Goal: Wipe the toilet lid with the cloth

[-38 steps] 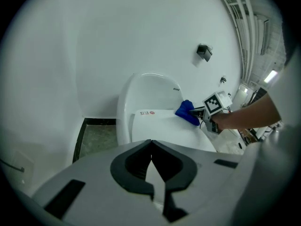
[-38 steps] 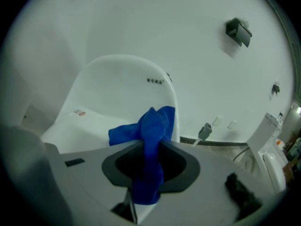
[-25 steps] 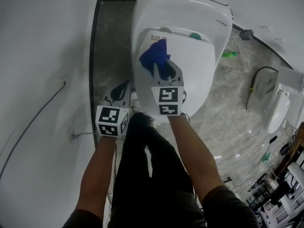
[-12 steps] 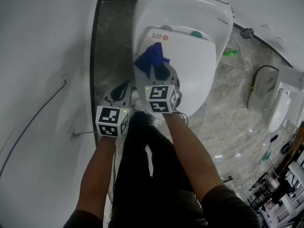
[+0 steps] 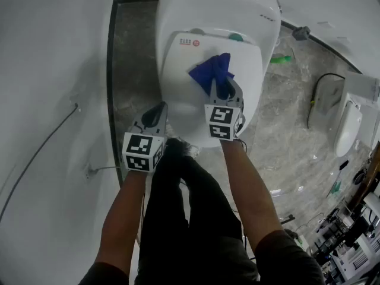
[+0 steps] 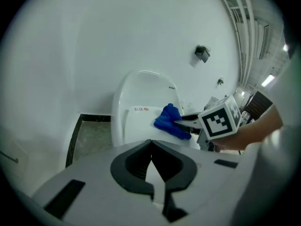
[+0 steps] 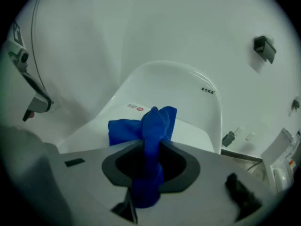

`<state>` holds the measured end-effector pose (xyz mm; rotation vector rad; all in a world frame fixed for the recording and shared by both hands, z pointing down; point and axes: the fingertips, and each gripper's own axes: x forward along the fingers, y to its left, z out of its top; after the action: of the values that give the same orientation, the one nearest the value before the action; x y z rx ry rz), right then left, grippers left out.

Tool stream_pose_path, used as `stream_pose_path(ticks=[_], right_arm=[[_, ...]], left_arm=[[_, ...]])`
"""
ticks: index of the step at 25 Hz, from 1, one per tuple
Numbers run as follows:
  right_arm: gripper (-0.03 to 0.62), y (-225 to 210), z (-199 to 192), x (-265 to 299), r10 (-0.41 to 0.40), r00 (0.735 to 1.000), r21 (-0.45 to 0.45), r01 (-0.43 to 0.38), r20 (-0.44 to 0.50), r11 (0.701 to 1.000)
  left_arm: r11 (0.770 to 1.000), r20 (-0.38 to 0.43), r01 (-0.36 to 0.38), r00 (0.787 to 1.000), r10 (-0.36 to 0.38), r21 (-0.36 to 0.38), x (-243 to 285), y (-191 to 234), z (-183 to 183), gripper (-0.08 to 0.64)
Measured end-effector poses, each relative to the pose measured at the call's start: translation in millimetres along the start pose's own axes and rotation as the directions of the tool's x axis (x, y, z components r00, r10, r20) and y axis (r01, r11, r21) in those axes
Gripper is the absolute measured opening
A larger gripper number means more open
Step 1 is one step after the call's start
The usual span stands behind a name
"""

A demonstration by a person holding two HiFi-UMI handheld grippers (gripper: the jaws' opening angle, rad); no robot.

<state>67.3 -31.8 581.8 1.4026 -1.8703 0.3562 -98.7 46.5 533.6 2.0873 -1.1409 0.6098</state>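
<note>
Cloth clamped in right tool hides lid beneath; left tool closed, empty.

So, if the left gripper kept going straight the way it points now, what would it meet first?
The left gripper, fingers shut, aims down at the toilet lid near its front left edge, so probably that first. Depth is unclear, so it might slip just past the edge.

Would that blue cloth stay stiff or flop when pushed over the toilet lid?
Probably floppy: the blue cloth bunches and folds where the right gripper pinches it. Likely light, since one pinch carries it. It should slide easily over the glossy toilet lid.
</note>
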Motion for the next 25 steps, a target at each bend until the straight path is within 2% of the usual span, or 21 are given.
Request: stream_pose_path(ticks=[6, 10, 12, 15, 16, 17, 19, 21, 23, 25], right_arm=[[0.089, -58, -34, -14, -0.103, 0.994, 0.071, 0.104, -0.024, 0.992], [0.089, -93, -58, -21, -0.17, 0.983, 0.148, 0.178, -0.07, 0.973], [0.087, -112, -74, -26, -0.198, 0.974, 0.235, 0.219, -0.112, 0.947], [0.087, -136, -100, -30, -0.223, 0.957, 0.401, 0.28, -0.185, 0.872], [0.089, -139, -105, -30, -0.224, 0.954, 0.426, 0.29, -0.198, 0.857], [0.087, -140, -106, -30, -0.227, 0.953, 0.426, 0.295, -0.202, 0.856], [0.089, -141, -100, -33, -0.249, 0.953, 0.384, 0.298, -0.173, 0.874], [0.089, -133, -81, -41, -0.259, 0.962, 0.339, 0.274, -0.089, 0.9], [0.089, -109, -57, -50, -0.221, 0.975, 0.293, 0.211, -0.001, 0.932], [0.089, -73, -37, -59, -0.144, 0.988, 0.251, 0.125, 0.058, 0.96]], left_arm=[[0.999, -0.016, 0.036, 0.999, -0.036, 0.03, 5, -16, -4, 0.011], [0.998, -0.02, 0.043, 0.999, -0.042, 0.054, 4, -20, -3, 0.011], [0.997, -0.025, 0.041, 0.999, -0.04, 0.061, 3, -21, -4, 0.011], [0.994, -0.042, 0.051, 0.998, -0.047, 0.094, 6, -29, -9, 0.011], [0.994, -0.044, 0.054, 0.998, -0.05, 0.099, 7, -31, -10, 0.011], [0.993, -0.043, 0.054, 0.998, -0.05, 0.101, 7, -32, -11, 0.011], [0.993, -0.034, 0.051, 0.998, -0.048, 0.103, 7, -36, -12, 0.011], [0.994, -0.037, 0.054, 0.998, -0.05, 0.094, 6, -38, -16, 0.011], [0.995, -0.048, 0.057, 0.997, -0.053, 0.081, 3, -38, -23, 0.011], [0.997, -0.045, 0.051, 0.998, -0.048, 0.065, 0, -36, -26, 0.011]])
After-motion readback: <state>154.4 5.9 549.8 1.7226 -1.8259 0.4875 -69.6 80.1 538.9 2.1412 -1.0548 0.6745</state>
